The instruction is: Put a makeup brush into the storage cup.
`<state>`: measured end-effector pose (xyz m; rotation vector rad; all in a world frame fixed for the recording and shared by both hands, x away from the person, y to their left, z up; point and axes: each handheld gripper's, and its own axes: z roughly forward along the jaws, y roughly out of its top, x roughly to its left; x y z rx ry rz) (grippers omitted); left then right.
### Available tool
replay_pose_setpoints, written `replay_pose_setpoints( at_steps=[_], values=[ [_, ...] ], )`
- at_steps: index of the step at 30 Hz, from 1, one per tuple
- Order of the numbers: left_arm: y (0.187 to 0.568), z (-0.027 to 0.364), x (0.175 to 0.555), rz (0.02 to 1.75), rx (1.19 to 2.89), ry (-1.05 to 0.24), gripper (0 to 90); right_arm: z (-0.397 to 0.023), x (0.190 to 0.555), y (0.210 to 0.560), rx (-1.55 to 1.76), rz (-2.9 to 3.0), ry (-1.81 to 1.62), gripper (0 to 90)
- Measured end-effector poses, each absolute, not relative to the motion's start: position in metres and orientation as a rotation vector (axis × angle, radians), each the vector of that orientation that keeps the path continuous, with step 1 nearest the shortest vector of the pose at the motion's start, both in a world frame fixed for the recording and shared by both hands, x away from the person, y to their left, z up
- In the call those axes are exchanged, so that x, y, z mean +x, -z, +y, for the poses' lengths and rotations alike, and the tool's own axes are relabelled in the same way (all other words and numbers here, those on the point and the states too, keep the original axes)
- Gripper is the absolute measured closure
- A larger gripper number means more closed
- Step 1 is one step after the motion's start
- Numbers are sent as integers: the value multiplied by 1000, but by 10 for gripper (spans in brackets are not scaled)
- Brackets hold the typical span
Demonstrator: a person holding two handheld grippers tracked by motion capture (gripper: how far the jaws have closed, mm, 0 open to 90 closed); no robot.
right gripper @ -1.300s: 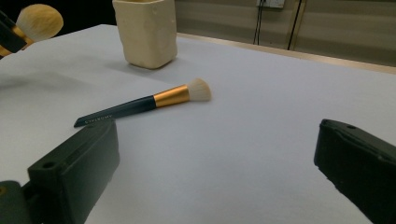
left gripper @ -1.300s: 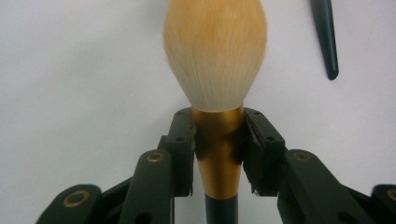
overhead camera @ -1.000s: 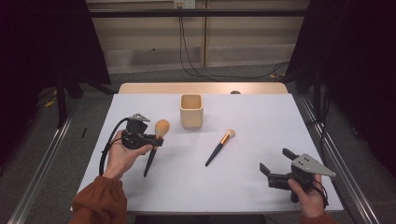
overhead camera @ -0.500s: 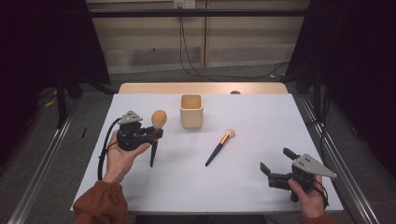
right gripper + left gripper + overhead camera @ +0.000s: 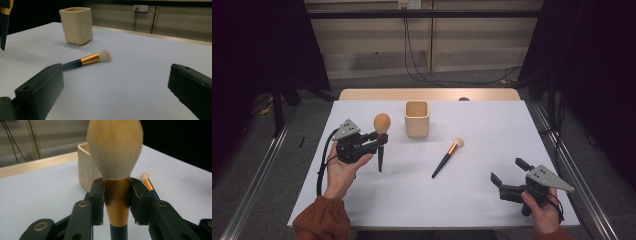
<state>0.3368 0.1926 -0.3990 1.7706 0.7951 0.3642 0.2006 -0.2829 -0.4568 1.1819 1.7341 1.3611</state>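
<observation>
The left gripper (image 5: 379,136) clamps the large powder brush (image 5: 381,131) upright, not yet in the cup (image 5: 417,119); the smaller brush (image 5: 447,157) lies mid-table, the right gripper (image 5: 507,171) wide open.

tongs (image 5: 379,136): black, grey three-cornered plate | cable: black | sleeve (image 5: 321,221): rust-orange

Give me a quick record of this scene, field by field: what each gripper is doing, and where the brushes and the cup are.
left gripper: shut on the big brush at its gold collar, bristles up
right gripper: open, holding nothing, near the table's front right
small brush: lying flat mid-table
cup: upright, behind both brushes
table: white top
</observation>
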Motion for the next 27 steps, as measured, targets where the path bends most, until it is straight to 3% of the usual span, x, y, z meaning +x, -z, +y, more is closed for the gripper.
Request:
replay_pose_setpoints(
  at_steps=[17, 27],
  values=[
    [381, 177, 338, 754, 1688, -410, 666, -283, 200, 458, 1189, 1709, -1389, 0],
    [367, 153, 346, 707, 1666, -367, 666, -284, 200, 458, 1189, 1710, -1408, 0]
  ],
)
